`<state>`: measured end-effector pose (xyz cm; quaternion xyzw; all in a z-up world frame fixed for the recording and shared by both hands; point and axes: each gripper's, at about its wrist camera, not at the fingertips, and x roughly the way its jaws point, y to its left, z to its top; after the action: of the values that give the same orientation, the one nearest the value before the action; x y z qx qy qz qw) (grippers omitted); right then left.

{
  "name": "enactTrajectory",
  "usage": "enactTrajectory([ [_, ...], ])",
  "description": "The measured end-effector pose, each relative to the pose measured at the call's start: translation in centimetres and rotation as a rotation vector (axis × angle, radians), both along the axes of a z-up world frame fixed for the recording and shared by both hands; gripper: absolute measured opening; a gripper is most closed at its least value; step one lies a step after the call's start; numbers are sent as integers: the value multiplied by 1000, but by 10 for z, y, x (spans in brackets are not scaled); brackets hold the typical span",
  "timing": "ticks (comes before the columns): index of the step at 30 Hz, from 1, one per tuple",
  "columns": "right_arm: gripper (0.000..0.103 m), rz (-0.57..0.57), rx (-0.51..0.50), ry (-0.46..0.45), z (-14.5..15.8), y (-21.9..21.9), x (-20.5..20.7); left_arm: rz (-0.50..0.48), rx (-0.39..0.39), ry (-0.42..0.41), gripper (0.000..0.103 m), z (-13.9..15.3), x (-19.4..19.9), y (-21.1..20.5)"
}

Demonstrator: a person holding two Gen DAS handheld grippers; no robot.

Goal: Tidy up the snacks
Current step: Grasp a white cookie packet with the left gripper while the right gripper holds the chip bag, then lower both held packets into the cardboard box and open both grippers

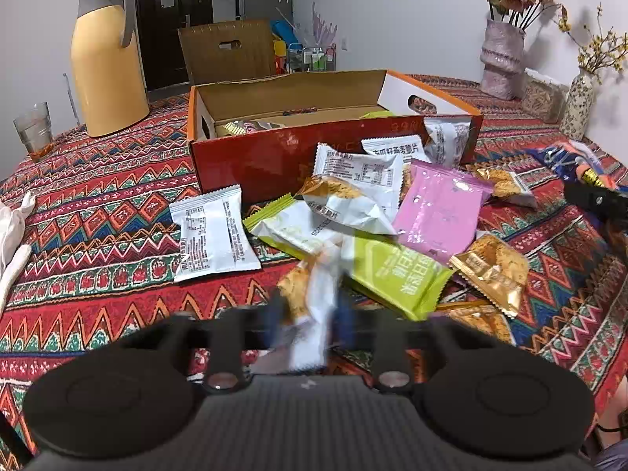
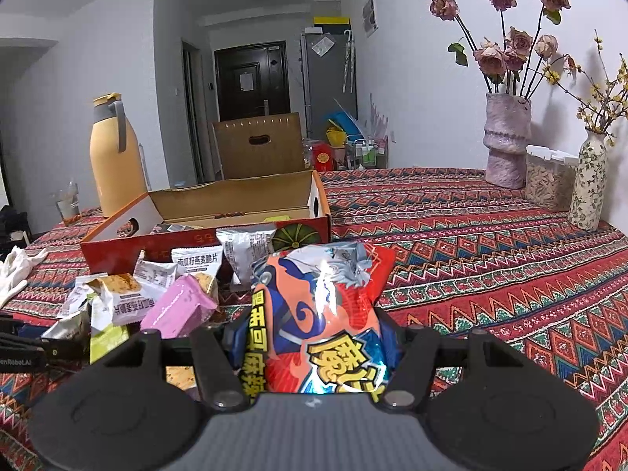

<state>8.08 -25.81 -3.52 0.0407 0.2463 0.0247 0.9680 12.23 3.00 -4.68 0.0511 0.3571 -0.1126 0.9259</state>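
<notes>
A pile of snack packets lies on the patterned tablecloth in front of an open red cardboard box. The box holds a few packets. My left gripper is shut on a small white and orange snack packet, blurred by motion, just above the cloth. A single white packet lies apart at the left. My right gripper is shut on a large red and blue chip bag, held up in front of the box. The pile also shows in the right wrist view.
A yellow thermos and a glass stand at the back left. Two vases with flowers and a clear jar stand at the back right. White gloves lie at the left edge. A brown carton stands behind the table.
</notes>
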Motion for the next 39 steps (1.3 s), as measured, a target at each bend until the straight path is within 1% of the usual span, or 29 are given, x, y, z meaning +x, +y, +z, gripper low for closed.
enactTrajectory([
  [2,60,2,1,0,0,0,-2,5,-21,-5,19,3,-3,2],
  [8,60,8,7,0,0,-1,-4,27,-45,-16,13,6,-9,3],
  [18,60,22,8,-2,1,1,-4,51,-79,-52,13,16,-13,4],
  [23,60,39,1,-13,5,4,0,70,-101,-84,13,26,-11,4],
  [30,60,70,-1,-36,12,10,13,102,-146,-131,13,44,-3,2],
  [39,60,100,11,-84,30,17,46,143,-168,-201,13,69,18,-9],
])
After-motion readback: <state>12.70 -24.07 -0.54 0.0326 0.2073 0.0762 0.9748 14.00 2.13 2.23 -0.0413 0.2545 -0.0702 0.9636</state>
